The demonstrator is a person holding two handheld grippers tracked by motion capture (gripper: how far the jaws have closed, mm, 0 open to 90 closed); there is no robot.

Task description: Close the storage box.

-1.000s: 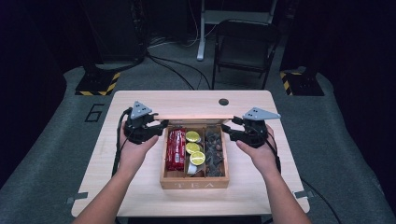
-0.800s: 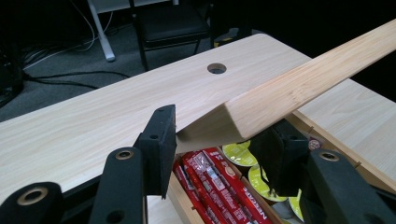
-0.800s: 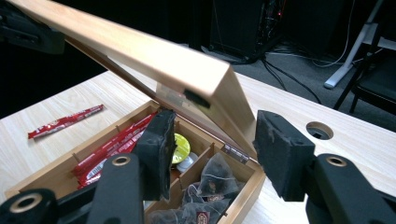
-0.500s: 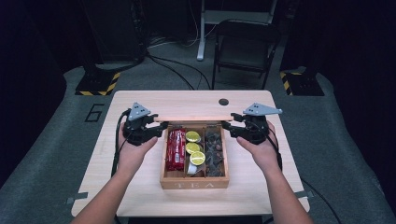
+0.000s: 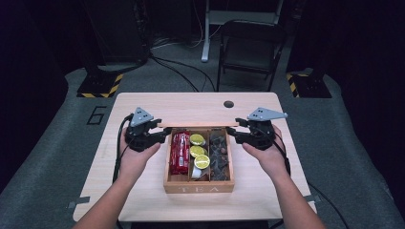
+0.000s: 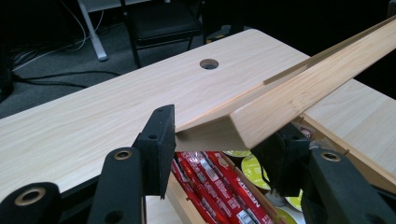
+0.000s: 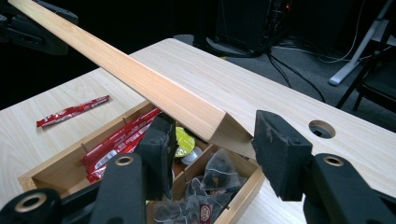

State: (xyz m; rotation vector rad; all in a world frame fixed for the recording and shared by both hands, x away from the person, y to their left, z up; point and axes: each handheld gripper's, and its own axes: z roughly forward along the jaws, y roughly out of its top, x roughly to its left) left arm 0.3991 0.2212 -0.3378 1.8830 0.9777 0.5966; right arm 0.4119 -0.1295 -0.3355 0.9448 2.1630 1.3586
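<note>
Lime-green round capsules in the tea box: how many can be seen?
3, all in the box's middle compartment, in a row from far to near: one at the far end, one in the middle, one nearest the person. More may lie hidden beneath them.

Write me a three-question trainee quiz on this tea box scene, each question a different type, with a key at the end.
1. True or false: the wooden lid lies flat and closed on the wooden three-compartment tea box.
2. Which compartment, seen from the high view, holds the red stick packets? A) left B) middle C) right
3. Fill in: the left gripper and the right gripper each have their jaws at one ___ of the lid.

Key
1. False: it is raised above the box's far edge, and the round yellow-green capsules and dark tea bags are exposed.
2. A
3. end
</note>
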